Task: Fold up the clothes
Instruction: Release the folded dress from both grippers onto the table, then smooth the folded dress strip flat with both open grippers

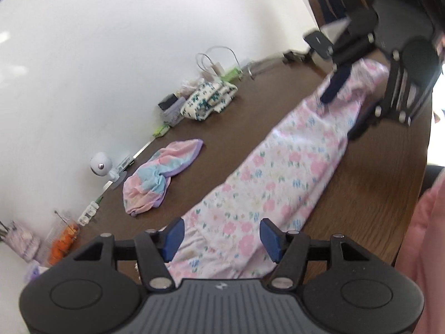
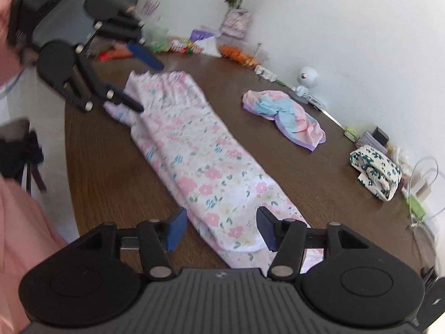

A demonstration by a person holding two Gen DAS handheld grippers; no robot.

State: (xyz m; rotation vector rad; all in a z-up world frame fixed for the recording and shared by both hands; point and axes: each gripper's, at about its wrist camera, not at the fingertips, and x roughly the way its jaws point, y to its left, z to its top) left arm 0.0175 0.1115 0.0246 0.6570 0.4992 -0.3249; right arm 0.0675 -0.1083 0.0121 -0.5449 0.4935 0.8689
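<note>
Floral garment (image 2: 194, 161) spans the brown worktop (image 2: 97, 167); both tools (image 1: 222, 239) (image 2: 218, 228) spread wide, white wall behind, pastel cloth (image 2: 283, 117) at two o'clock.

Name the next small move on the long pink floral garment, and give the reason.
Probably close both grippers on its two ends: the long pink floral garment lies as a narrow strip, with the open left gripper and open right gripper each straddling one end.
</note>
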